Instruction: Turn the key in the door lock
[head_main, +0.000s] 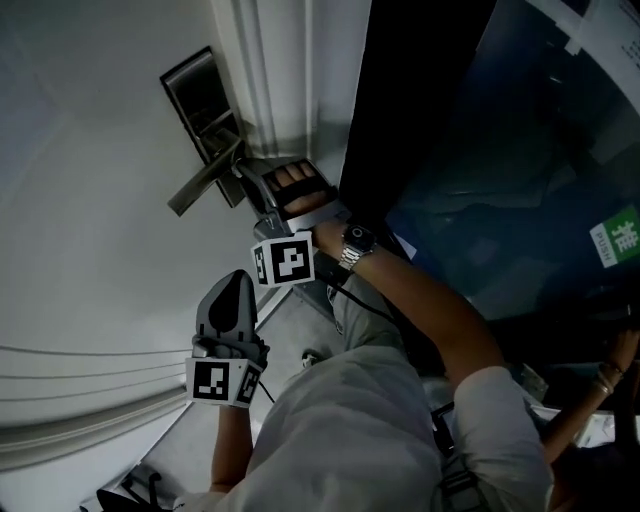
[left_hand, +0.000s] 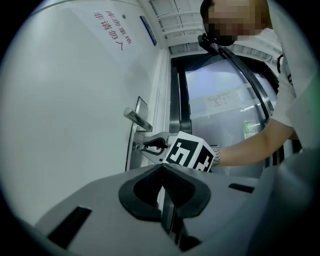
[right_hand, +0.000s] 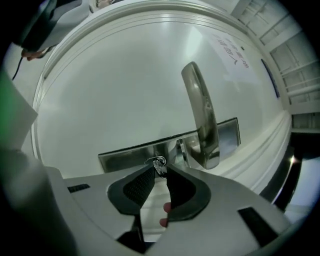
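Key (right_hand: 158, 163) in right gripper (right_hand: 160, 171); green sign (head_main: 620, 238) reads 推.

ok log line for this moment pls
step: key gripped in door lock | right gripper: shut on key | left gripper: shut, empty, away from door | handle: not touched

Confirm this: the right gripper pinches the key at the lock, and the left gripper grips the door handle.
Not quite. The left gripper holds nothing: the left gripper view shows its jaws together and empty, apart from the door handle. The right gripper does pinch the key at the lock.
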